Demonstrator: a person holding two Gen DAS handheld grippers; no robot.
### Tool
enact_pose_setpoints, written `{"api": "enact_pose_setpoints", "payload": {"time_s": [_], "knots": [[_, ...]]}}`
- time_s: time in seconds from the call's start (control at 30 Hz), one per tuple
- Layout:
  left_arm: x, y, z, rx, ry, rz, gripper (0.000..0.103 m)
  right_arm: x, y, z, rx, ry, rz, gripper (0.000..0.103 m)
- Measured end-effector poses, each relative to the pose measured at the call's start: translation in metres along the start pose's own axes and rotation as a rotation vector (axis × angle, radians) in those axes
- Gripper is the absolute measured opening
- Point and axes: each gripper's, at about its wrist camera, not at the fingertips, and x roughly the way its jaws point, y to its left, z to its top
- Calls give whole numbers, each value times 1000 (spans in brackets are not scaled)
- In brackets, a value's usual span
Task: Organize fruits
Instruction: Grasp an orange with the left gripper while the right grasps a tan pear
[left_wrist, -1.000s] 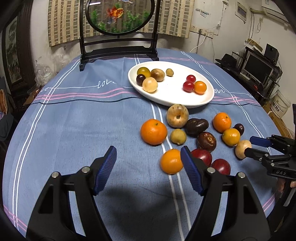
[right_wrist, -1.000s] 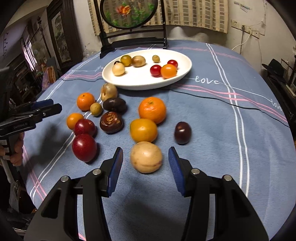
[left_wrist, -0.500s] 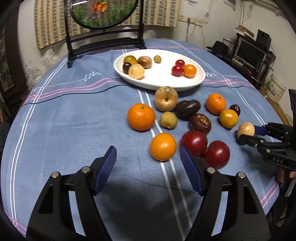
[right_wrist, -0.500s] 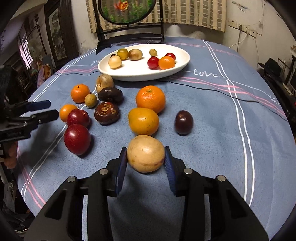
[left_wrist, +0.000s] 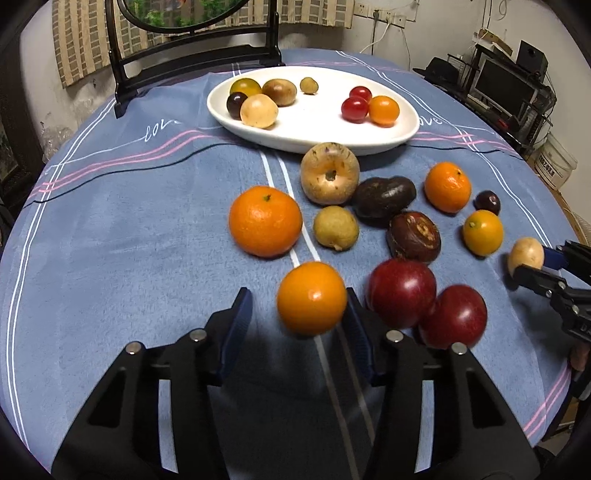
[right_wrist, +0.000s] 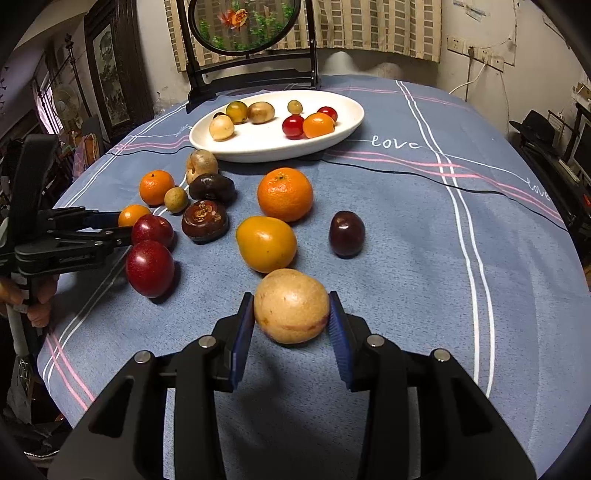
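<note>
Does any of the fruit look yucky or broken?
One does: the dark brown fruit near the two red ones has a rough, cracked-looking tan patch on top. The other fruit looks whole, though much of it lies on the tablecloth, not the white plate.

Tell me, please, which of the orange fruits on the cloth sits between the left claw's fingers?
The smooth orange fruit nearest the left claw; the other orange ones lie farther off.

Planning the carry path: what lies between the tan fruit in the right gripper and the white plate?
In the right wrist view, a yellow-orange fruit and a mandarin lie between tan fruit and plate.
</note>
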Motion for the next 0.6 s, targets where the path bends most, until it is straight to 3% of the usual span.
{"api": "enact_pose_setpoints", "payload": {"time_s": [0.1, 0.33, 0.6], "knots": [[1, -2, 3, 0, -5, -14, 34, 0, 0, -1, -3, 3, -4, 40], [-6, -2, 0, 6, 3, -40, 35, -1, -2, 1, 0, 0, -4, 40], [-31, 1, 6, 15, -44, -34, 35, -7, -4, 9, -4, -22, -9, 40]]}}
